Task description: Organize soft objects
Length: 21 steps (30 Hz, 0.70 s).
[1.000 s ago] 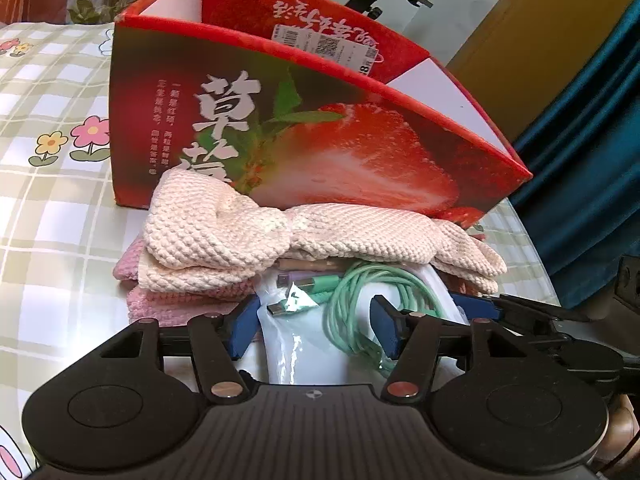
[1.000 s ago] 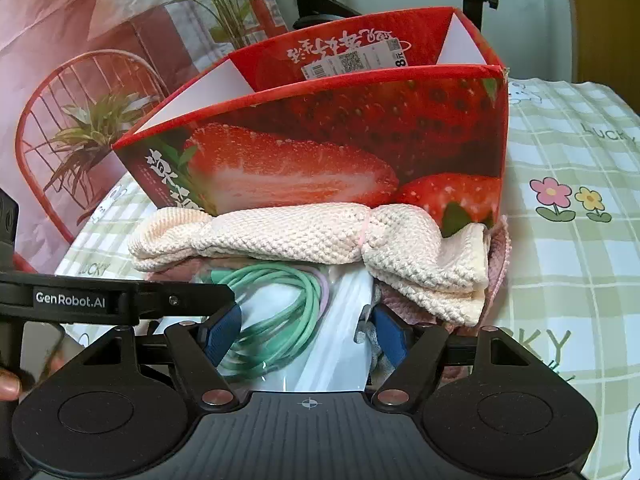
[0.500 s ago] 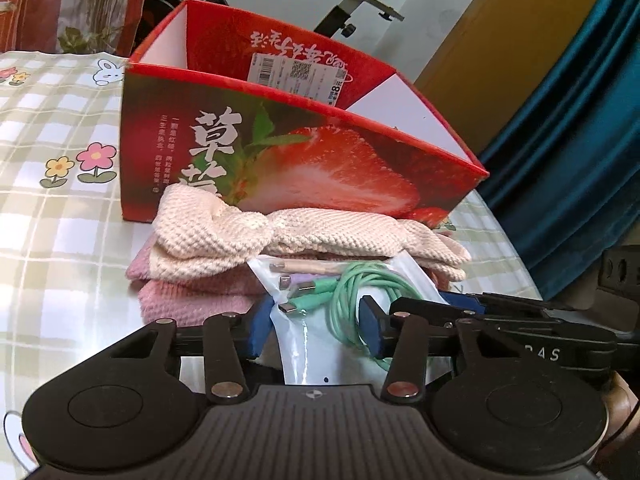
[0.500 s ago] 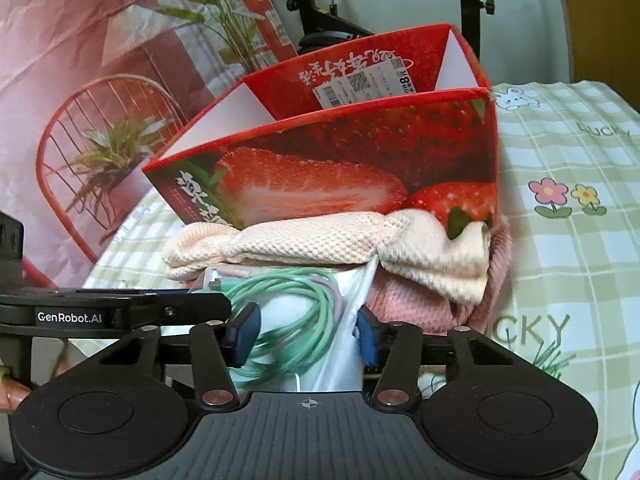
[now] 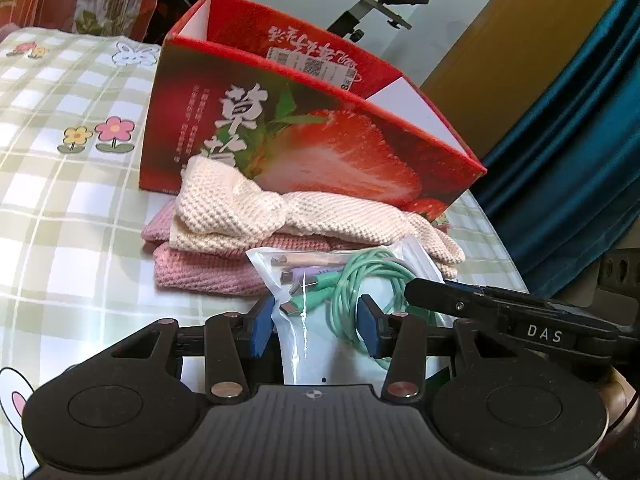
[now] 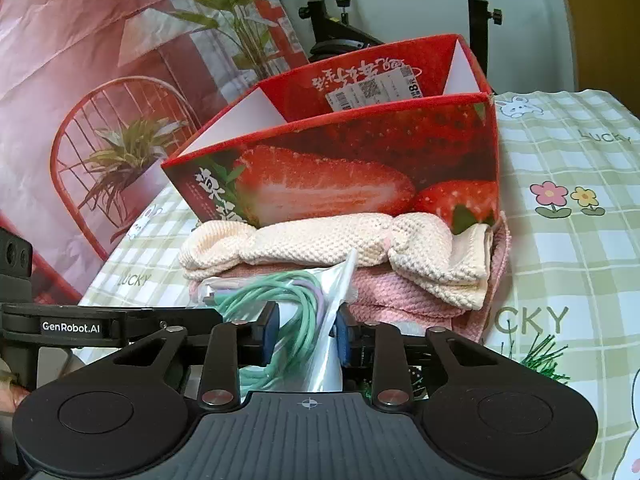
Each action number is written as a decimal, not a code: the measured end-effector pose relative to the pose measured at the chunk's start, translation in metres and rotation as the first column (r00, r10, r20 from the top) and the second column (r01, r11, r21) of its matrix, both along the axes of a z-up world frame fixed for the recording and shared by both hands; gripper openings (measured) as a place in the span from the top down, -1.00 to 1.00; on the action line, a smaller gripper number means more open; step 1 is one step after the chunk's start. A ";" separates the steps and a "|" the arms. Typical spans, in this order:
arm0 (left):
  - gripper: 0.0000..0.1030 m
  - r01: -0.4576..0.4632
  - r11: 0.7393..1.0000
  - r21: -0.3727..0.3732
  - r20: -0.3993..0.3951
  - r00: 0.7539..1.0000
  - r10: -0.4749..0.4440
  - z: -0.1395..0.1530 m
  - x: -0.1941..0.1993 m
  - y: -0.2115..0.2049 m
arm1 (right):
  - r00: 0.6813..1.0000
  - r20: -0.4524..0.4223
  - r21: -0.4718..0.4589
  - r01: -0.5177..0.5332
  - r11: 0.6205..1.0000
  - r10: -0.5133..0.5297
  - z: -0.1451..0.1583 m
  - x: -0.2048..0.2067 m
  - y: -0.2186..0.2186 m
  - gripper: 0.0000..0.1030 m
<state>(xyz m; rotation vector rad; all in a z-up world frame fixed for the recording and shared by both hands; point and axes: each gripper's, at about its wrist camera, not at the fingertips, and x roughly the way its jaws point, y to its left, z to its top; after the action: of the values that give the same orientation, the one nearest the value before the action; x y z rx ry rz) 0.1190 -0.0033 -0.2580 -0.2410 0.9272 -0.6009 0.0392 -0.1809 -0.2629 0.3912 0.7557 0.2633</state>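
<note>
Green and white checks with little flowers and bunnies cover the tablecloth (image 5: 60, 184), and far behind it stand an exercise bike (image 6: 332, 36), a blue curtain (image 5: 580, 128) and a big picture of a red chair with plants (image 6: 100, 148). On the cloth sits a red strawberry box (image 5: 320, 148) with its top wide open. Right in front of the box, touching its near wall, lies a stack of knitted cloths: a cream cloth (image 5: 256, 212) on top and a pink cloth (image 5: 200, 272) under it. The stack sits between the grippers and the box. Nearer still is a clear plastic bag (image 5: 296, 344) with a coiled green cable (image 5: 360, 280) and some plugs inside; its far end leans on the cloths. The left gripper (image 5: 316, 326) has its two blue pads on either side of the bag, close to its sides, with the bag and cable filling the gap between them. I cannot tell if the pads press the bag. The right gripper (image 6: 306, 334) comes in from the other side, and its blue pads are squeezed in on the same bag, which bunches up between them with the cable loops poking out. In the left view the right gripper's black arm reaches across the bag on the right side.
</note>
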 end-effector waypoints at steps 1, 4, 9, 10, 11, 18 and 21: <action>0.09 0.000 1.000 -0.003 0.006 1.000 0.000 0.002 0.000 0.000 | 1.000 0.006 0.002 0.002 1.000 -0.002 0.002 0.000 -0.001 0.54; 0.10 0.010 1.000 -0.003 0.048 0.999 -0.010 0.015 -0.002 -0.001 | 1.000 0.030 0.003 0.005 1.000 -0.005 0.011 0.000 -0.004 0.55; 0.11 0.020 1.000 -0.010 0.102 0.995 -0.019 0.041 0.001 0.000 | 0.996 0.086 -0.005 -0.012 1.000 0.013 0.032 0.004 -0.007 0.54; 0.11 0.020 1.000 -0.012 0.111 0.994 -0.018 0.046 0.002 0.000 | 0.995 0.096 -0.009 -0.017 1.000 0.018 0.036 0.006 -0.008 0.54; 0.11 0.020 1.000 -0.013 0.122 0.992 -0.018 0.052 0.004 0.000 | 0.994 0.106 -0.013 -0.026 1.000 0.027 0.040 0.007 -0.008 0.54; 0.11 0.018 1.000 -0.013 0.166 0.986 -0.015 0.079 0.017 -0.002 | 0.985 0.153 -0.049 -0.069 0.996 0.076 0.073 0.026 -0.009 0.51; 0.11 0.019 1.000 0.002 0.170 0.985 -0.019 0.079 0.021 -0.004 | 0.984 0.148 -0.072 -0.085 0.994 0.095 0.079 0.035 -0.008 0.49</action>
<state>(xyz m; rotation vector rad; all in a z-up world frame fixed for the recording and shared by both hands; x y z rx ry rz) 0.1400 -0.0072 -0.1788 -0.1782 0.7653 -0.6288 0.0744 -0.1893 -0.1843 0.2716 0.6318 0.3484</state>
